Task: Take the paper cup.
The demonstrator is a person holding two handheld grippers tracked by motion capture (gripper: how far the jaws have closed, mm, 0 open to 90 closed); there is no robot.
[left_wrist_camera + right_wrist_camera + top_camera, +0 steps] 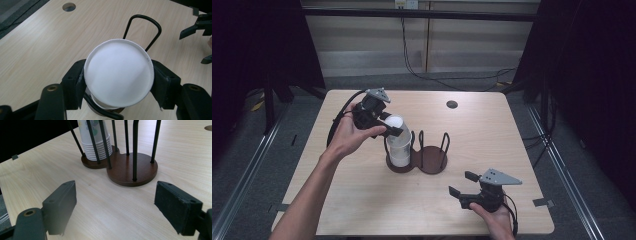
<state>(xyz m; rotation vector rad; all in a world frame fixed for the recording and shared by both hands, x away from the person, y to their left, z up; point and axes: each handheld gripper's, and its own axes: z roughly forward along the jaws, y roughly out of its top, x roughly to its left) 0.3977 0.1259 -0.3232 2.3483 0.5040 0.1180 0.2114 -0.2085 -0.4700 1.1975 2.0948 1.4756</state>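
Note:
A stack of upside-down white paper cups (399, 147) stands in the left ring of a dark wooden two-ring cup holder (432, 162) with black wire loops. My left gripper (391, 125) is at the top of the stack, shut on the top cup (118, 75), whose flat white bottom faces the camera with a pad pressed on each side. My right gripper (461, 183) rests low near the front right of the table, open and holding nothing. In the right gripper view (115, 202) the cup stack (96, 143) and the holder's bare right ring (132, 167) lie ahead of it.
A round cable hole (452, 104) sits in the light wood tabletop (492, 135) behind the holder. Black wire loops (143, 27) rise around the cups. The other hand's gripper (197, 27) shows far off in the left gripper view.

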